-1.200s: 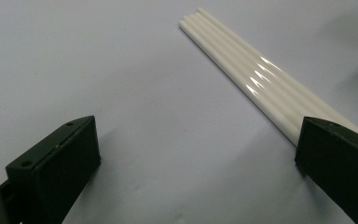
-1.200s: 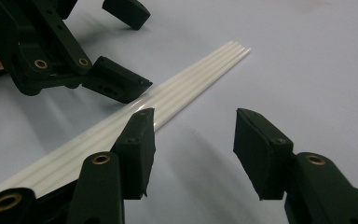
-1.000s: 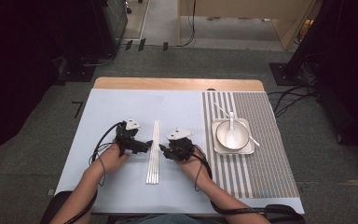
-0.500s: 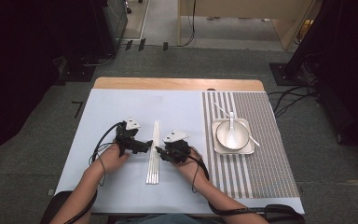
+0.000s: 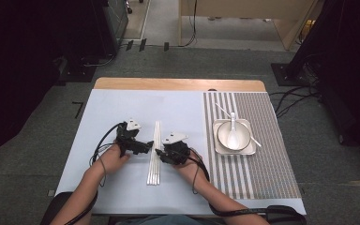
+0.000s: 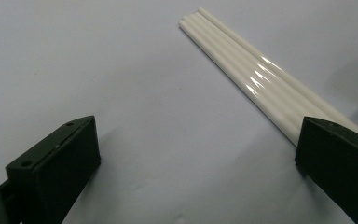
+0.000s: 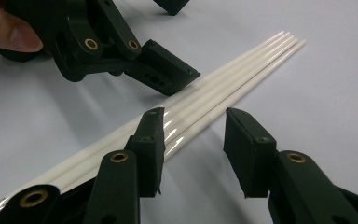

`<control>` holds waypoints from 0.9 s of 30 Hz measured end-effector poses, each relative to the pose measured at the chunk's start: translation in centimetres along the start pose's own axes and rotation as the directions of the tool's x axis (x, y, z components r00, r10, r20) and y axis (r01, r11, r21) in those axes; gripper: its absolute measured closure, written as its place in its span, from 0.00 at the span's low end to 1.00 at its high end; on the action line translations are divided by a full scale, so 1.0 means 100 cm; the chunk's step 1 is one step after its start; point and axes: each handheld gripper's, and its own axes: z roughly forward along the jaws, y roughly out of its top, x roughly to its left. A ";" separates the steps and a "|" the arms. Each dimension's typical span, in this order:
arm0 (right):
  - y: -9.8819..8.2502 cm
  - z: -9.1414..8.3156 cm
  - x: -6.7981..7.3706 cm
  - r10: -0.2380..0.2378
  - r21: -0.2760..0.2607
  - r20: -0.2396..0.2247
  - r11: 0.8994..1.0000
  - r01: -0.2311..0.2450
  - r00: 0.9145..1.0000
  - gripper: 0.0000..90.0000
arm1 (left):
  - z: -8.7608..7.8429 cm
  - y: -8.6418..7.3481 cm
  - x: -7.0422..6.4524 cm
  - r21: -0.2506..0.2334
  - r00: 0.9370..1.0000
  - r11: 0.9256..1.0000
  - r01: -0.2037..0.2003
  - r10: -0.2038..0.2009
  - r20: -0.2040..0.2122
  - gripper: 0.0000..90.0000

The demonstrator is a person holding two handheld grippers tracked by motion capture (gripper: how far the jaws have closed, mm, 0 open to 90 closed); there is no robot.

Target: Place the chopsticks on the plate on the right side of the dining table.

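Sticks: four thin white sticks lie side by side, touching, in a flat row on the pale blue table cover. The row sits between the two tools, with its length running away from the person.

Left gripper: jaws stand wide apart and grip nothing. In the left gripper view the sticks run under the tip of its one jaw, at the right of that view. The other jaw rests over bare cover, well off the row. In the right gripper view that near jaw tip sits on, or just above, the far edge of the row. I cannot tell which.

Right gripper: jaws are partly apart and have just been closing. In the right gripper view the sticks pass in front of the jaw at the left of that view, and one stick reaches toward the gap. No pad presses on the sticks, so nothing is clamped.

Hands: the left hand and right hand each hold their tool low over the cover, the tips facing each other across the row.

Bowl: a white bowl with a spoon in it stands on a square plate, on the striped mat, well out to the right gripper's far side.
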 end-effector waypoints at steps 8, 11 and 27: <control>-0.001 0.000 -0.001 0.004 0.013 0.011 1.000 -0.004 1.000 0.68 | 0.000 0.000 0.000 -0.001 1.000 1.000 0.000 0.000 0.000 0.00; -0.001 -0.001 -0.002 0.001 0.020 0.021 1.000 -0.002 1.000 0.69 | 0.000 0.000 0.000 -0.001 1.000 1.000 0.000 0.000 -0.001 0.00; 0.000 -0.005 -0.009 0.026 0.051 0.038 0.998 -0.028 0.999 0.82 | 0.000 0.000 0.000 -0.001 1.000 1.000 0.000 0.000 0.000 0.00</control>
